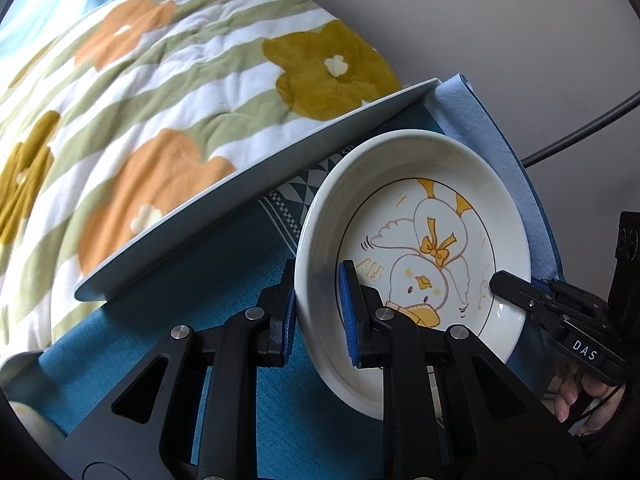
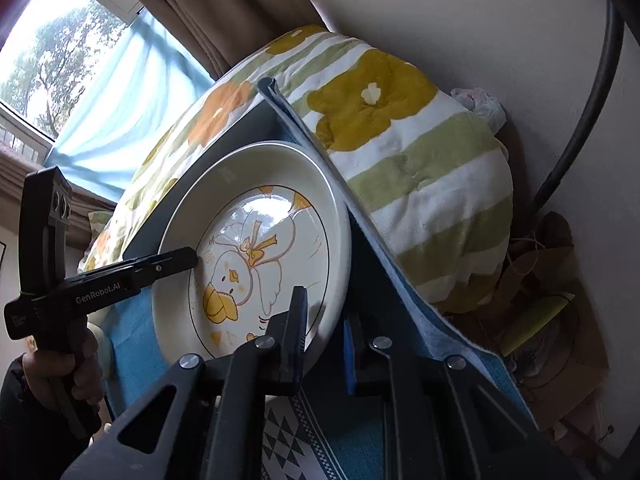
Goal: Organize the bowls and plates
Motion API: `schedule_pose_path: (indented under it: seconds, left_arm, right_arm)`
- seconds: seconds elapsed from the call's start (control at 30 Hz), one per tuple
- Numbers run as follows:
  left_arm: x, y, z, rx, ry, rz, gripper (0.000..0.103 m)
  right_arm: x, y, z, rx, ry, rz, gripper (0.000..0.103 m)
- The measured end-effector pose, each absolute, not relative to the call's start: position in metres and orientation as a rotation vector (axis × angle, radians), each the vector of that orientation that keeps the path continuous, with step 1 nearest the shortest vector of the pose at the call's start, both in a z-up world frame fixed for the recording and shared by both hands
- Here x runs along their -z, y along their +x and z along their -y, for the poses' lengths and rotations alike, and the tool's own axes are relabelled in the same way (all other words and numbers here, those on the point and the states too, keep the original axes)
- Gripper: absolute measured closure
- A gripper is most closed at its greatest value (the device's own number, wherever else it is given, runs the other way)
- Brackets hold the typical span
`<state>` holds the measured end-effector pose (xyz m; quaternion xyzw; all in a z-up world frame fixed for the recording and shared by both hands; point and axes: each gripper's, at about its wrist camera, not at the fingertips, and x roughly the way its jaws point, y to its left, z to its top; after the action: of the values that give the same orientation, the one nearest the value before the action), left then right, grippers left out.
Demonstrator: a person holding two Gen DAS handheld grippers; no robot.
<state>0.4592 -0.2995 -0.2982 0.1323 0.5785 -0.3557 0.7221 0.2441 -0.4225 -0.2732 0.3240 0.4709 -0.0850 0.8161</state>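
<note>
Duck plate (image 1: 416, 248) on the blue-clothed worktop (image 1: 224, 264) — left gripper (image 1: 318, 312) pinches its nine-o'clock rim, right gripper (image 2: 326, 338) its four-o'clock rim — held between both.

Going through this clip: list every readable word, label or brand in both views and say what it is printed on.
"DAS": white letters on the right tongs, seen from the left wrist view.
"GenRobot.AI": on the body of the left tongs, seen from the right wrist view.
Orange marks beside the duck on the plate: too sketchy to read.
A small label at the back end of the left tongs: blurred.
</note>
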Motion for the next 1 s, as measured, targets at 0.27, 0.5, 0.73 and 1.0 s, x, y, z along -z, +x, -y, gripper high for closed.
schedule_pose_path:
  seconds: [0.27, 0.5, 0.73, 1.0]
  left_arm:
    - [0.262, 0.445, 0.287, 0.75, 0.279, -1.192, 0.086]
    - [0.211, 0.416, 0.245, 0.697, 0.208, -1.121, 0.086]
    - [0.157, 0.362, 0.167, 0.59, 0.132, -1.04, 0.086]
    - [0.131, 0.292, 0.059, 0.42, 0.053, -1.009, 0.086]
  right_arm:
    - [0.26, 0.246, 0.421, 0.124, 0.647, -1.008, 0.089]
    - [0.21, 0.241, 0.405, 0.04, 0.559, -0.958, 0.089]
    - [0.167, 0.228, 0.356, -0.099, 0.472, -0.947, 0.089]
    - [0.15, 0.21, 0.278, -0.316, 0.404, -0.97, 0.087]
